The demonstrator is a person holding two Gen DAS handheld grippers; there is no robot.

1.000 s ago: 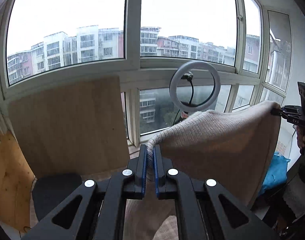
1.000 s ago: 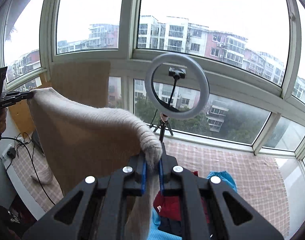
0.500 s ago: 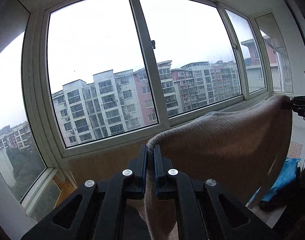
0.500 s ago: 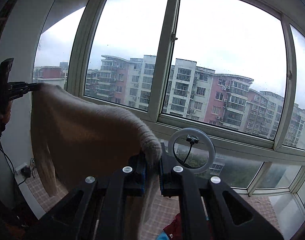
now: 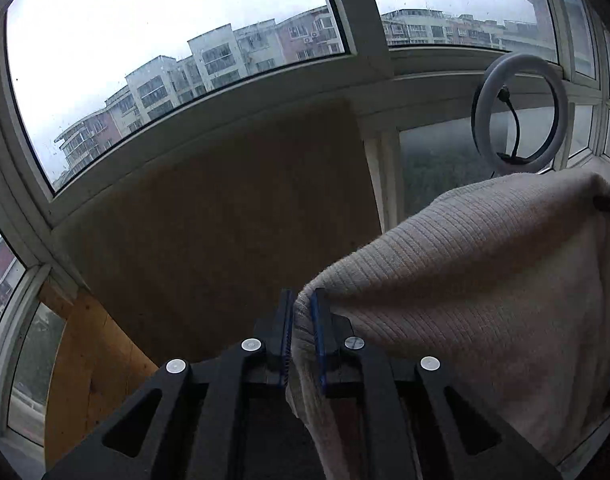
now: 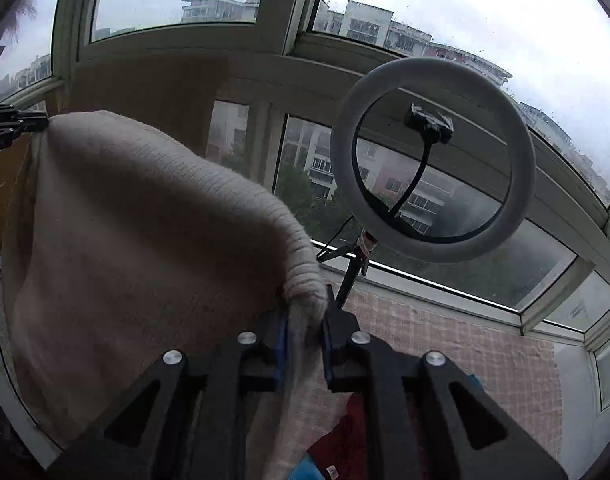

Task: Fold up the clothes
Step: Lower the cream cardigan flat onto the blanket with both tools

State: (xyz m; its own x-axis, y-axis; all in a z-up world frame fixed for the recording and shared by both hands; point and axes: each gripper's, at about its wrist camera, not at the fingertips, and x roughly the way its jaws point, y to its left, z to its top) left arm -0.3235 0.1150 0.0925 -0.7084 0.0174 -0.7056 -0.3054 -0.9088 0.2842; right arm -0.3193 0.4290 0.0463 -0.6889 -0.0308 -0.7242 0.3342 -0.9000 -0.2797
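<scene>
A beige knitted sweater (image 5: pixel 485 280) hangs in the air, stretched between two tools. The left hand-held gripper (image 5: pixel 303 332) has one top corner of the sweater between its blue-edged fingers (image 5: pixel 284 332). Its jaws are opening a little, but the knit is still packed tight in the narrow gap and the pads still press on it. The right hand-held gripper (image 6: pixel 305 340) has the other top corner, a thick ribbed edge, bunched between its own fingers (image 6: pixel 281 340). Its jaws are opening a little too, and the cloth still fills the gap and is still pinched.

From the left side you can see the sweater run across to the right tool at the far edge. From the right side you can see it run across to the left tool (image 6: pixel 21 124), which pokes in from the far edge. The top edge of the sweater curves like a hill between them, and the rest hangs down loose.

Behind it all is a big window (image 5: pixel 177 40) with tall buildings (image 5: pixel 225 60) outside under a grey sky. A brown board (image 5: pixel 225 220) leans under the window. A white ring light (image 6: pixel 433 160) stands on a stand near the glass. Down low lies a pale checked mat (image 6: pixel 465 340), with something red (image 6: pixel 345 440) and something blue (image 6: pixel 305 472) on it.
</scene>
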